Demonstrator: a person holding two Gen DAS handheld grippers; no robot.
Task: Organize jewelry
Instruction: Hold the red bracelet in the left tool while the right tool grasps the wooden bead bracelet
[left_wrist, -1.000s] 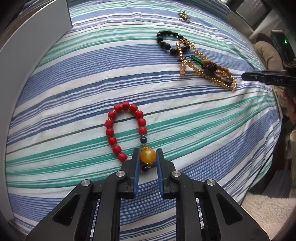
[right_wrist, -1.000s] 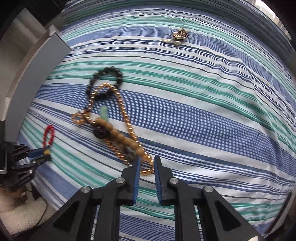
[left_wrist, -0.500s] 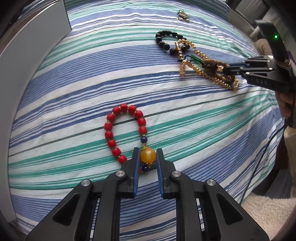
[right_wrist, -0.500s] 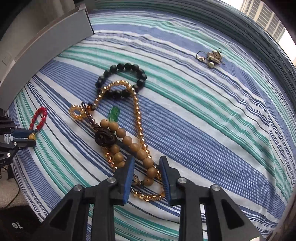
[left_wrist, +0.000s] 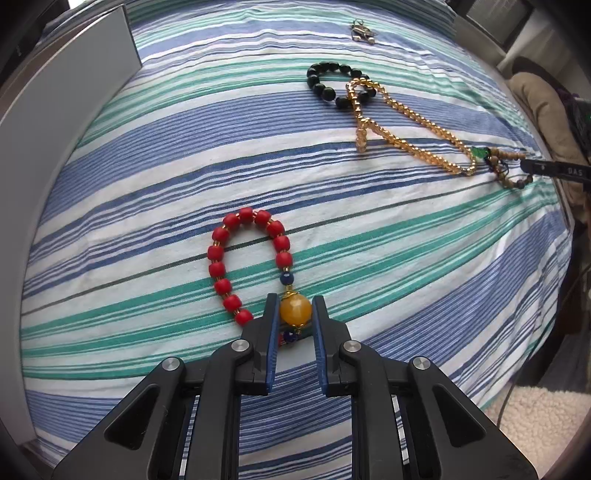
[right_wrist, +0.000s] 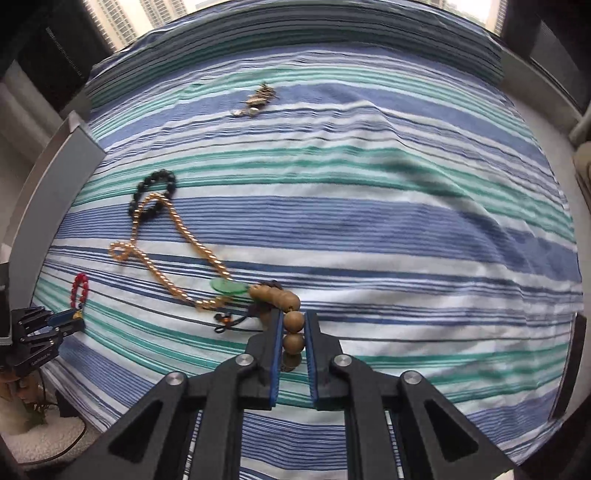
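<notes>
My left gripper (left_wrist: 294, 308) is shut on the amber bead of a red bead bracelet (left_wrist: 221, 254) that lies on the striped cloth. My right gripper (right_wrist: 294, 320) is shut on a brown wooden bead bracelet (right_wrist: 280, 297) with a green pendant (right_wrist: 227, 286) and dark cord. A gold bead necklace (right_wrist: 162, 277) stretches from there to a black bead bracelet (right_wrist: 155, 184). In the left wrist view the necklace (left_wrist: 406, 114), the black bracelet (left_wrist: 328, 81) and the wooden bracelet (left_wrist: 509, 173) lie far right, with the right gripper's tip (left_wrist: 554, 170) on the wooden beads.
A small metal charm piece (right_wrist: 258, 99) lies at the far side of the cloth; it also shows in the left wrist view (left_wrist: 364, 31). A grey box (left_wrist: 66, 96) stands at the left edge. A fleecy rug (left_wrist: 543, 406) lies on the floor.
My right gripper closed on the wooden bead bracelet and pulled it toward the near edge, drawing the gold necklace out straighter. My left gripper kept its hold on the amber bead.
</notes>
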